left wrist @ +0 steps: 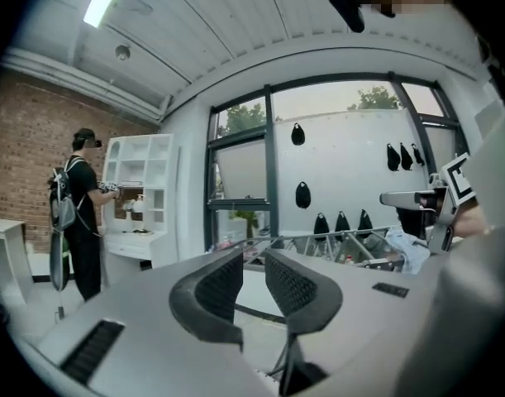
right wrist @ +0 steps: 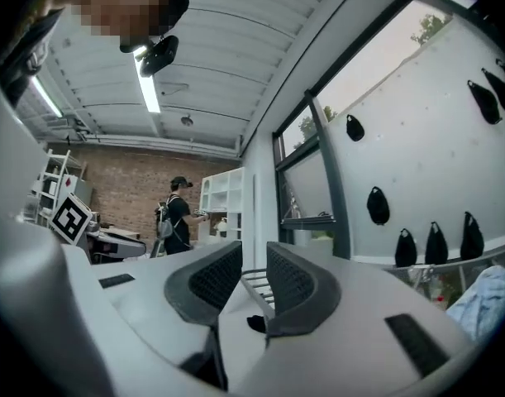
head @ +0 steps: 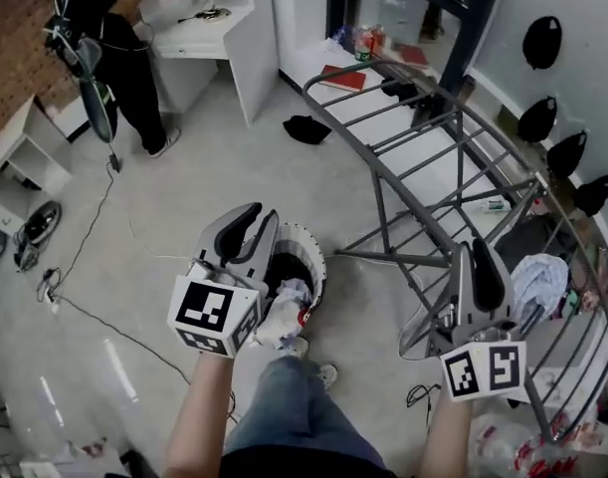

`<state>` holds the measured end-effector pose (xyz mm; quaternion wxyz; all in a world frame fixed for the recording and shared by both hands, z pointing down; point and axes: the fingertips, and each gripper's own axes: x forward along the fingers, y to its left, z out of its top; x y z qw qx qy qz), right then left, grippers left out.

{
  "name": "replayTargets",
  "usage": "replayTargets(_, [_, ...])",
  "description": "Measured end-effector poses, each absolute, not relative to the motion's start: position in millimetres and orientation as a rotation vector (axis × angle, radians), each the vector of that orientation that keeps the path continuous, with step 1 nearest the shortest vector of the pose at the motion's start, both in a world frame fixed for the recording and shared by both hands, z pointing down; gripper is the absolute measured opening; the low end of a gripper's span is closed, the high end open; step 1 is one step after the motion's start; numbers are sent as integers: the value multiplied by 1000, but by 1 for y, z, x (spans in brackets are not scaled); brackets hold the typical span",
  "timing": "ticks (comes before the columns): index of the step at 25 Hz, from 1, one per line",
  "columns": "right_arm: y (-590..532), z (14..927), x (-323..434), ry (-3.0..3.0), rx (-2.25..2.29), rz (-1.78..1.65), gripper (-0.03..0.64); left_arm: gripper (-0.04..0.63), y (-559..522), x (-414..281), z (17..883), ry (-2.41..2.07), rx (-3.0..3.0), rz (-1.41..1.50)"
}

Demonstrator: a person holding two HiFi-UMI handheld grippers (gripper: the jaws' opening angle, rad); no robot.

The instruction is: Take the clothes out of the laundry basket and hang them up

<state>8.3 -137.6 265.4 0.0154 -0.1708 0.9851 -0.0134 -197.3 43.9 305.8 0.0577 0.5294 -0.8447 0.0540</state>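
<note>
The white laundry basket (head: 315,257) stands on the floor in front of my feet, with crumpled white clothes (head: 284,315) in it. My left gripper (head: 252,229) hovers over the basket's left rim, open, with nothing between its jaws (left wrist: 254,284). To the right, the grey metal drying rack (head: 423,147) stretches away. A light blue garment (head: 537,279) hangs on its near right end, also seen as the pale garment (left wrist: 405,251) and garment (right wrist: 483,300). My right gripper (head: 478,267) is held beside the rack's near end, open and empty (right wrist: 254,279).
A person in black (head: 104,38) stands at a white desk (head: 199,28) at the far left. A black cloth (head: 305,128) lies on the floor by the rack. Cables (head: 85,267) run across the floor at the left. Black items (head: 542,43) hang on the right wall.
</note>
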Motion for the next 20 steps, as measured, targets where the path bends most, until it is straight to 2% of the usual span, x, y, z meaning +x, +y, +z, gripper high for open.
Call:
replayTargets(11, [-56,349,-134,3250,-158,-109,84,81,143,-268,383,-2580,1321,197])
replayTargets(20, [-2,511,-188,3458,-5,-171,87,83,156,-281,530,-2441,1288,205])
